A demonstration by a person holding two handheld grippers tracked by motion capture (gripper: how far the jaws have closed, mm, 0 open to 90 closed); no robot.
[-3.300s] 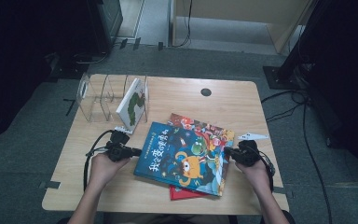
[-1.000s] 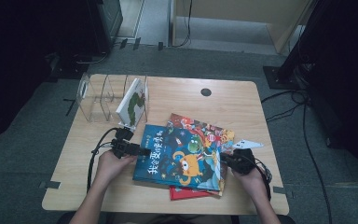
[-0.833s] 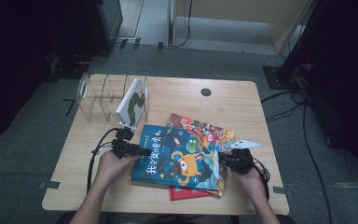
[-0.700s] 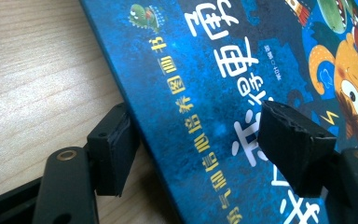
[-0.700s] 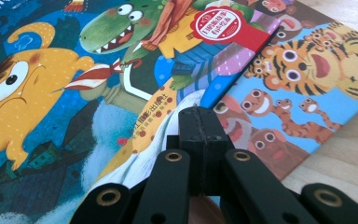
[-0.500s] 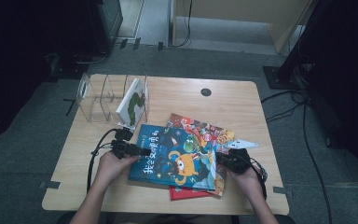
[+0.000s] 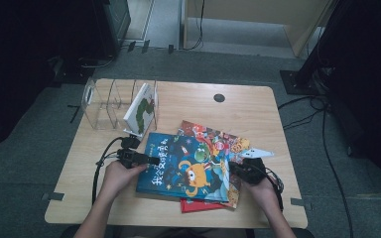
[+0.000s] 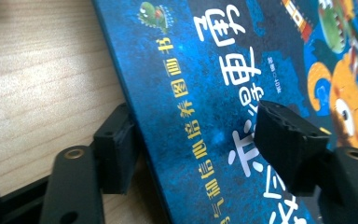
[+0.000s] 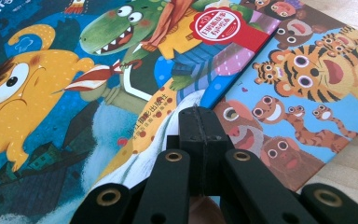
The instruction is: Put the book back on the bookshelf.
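Left gripper [image 8: 200, 154] straddles the blue book's [image 8: 223, 93] spine edge, jaws closing, unclamped; next, clamp and lift.

A picture book [image 7: 188, 166] lies on top of two other books [image 7: 230, 144] near the table [image 7: 258, 109]'s front edge. Behind-left, a clear rack [image 7: 104, 101] holds one upright book [image 7: 140, 108].

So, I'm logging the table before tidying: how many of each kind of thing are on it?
Picture books lying flat: 3 (blue book, tiger book, red book)
Book standing in rack: 1
Clear rack: 1
Grippers: 2 (left, right)
Total: 7
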